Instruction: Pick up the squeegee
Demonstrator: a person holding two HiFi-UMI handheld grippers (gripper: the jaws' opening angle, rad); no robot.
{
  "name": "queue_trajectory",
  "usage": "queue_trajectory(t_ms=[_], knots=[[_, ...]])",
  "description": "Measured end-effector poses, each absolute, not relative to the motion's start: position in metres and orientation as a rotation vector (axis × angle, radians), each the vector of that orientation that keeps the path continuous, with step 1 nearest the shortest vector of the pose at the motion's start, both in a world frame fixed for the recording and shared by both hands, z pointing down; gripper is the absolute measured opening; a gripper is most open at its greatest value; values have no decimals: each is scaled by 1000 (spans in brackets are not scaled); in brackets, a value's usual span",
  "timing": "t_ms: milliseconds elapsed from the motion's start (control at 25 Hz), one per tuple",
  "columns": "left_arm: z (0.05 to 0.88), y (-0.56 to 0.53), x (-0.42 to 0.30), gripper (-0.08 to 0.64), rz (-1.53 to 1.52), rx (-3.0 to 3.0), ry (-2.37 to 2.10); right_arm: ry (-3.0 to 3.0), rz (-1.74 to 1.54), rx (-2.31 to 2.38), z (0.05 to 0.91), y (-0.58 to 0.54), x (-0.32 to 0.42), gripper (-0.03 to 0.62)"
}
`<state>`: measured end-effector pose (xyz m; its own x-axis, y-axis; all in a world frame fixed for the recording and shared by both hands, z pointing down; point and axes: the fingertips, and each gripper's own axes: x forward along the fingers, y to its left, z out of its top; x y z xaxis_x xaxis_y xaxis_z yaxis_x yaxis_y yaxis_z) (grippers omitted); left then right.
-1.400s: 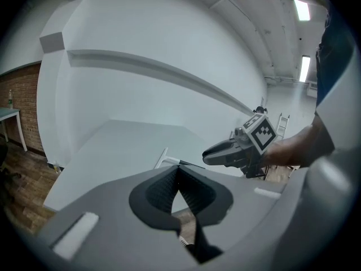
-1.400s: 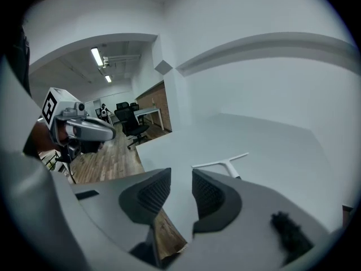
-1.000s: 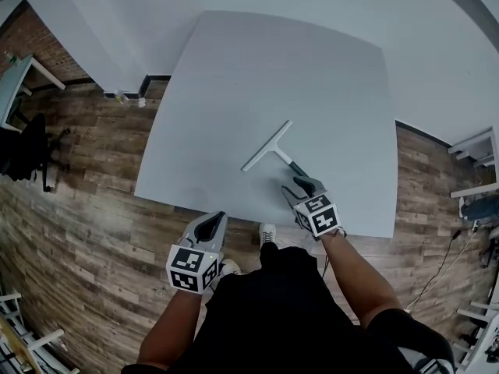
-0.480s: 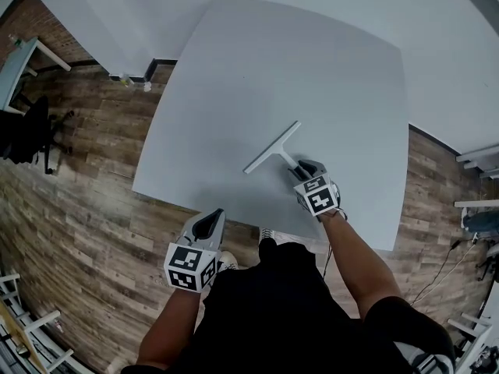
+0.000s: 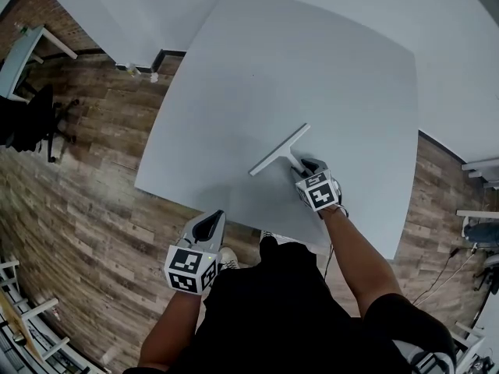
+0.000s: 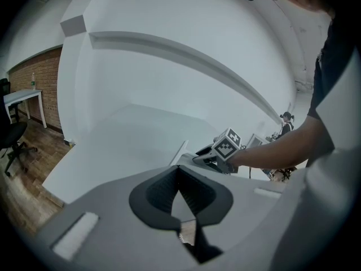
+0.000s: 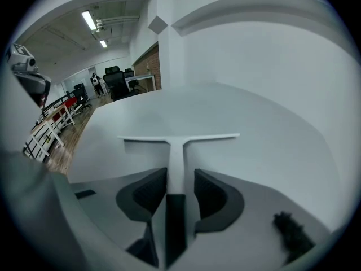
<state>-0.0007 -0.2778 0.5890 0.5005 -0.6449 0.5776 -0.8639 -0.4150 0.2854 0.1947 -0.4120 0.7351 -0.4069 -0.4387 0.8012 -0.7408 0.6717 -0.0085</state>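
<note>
Forward goes the right claw [image 5: 309,167], now spread astride the squeegee [image 5: 278,151] handle on the bench [image 5: 312,68]; left claw [image 5: 209,222] hangs pressed together, empty.

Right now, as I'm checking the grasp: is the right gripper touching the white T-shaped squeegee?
Cannot tell. Right gripper view: the white T-shaped squeegee lies between the open jaws of the right gripper; gap plain on one side, other too close.

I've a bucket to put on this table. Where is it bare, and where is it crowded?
The table is bare over its far half and left side, beyond the squeegee. The only crowding is front right, where the squeegee lies with the right tool open round its handle. The left tool hangs off the near edge.
</note>
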Motion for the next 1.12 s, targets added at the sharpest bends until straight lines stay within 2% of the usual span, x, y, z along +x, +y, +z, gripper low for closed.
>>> queue_trajectory(t_ms=[200,440,1120], knots=[[588,-273,-6,8,527,2178,-1246,-2044,467,887,740,-409,191,155],[589,-270,-7,8,536,2176,-1243,-2048,488,877,743,-408,187,93],[573,-246,-21,8,505,2235,-1251,-2200,553,956,671,-377,162,91]])
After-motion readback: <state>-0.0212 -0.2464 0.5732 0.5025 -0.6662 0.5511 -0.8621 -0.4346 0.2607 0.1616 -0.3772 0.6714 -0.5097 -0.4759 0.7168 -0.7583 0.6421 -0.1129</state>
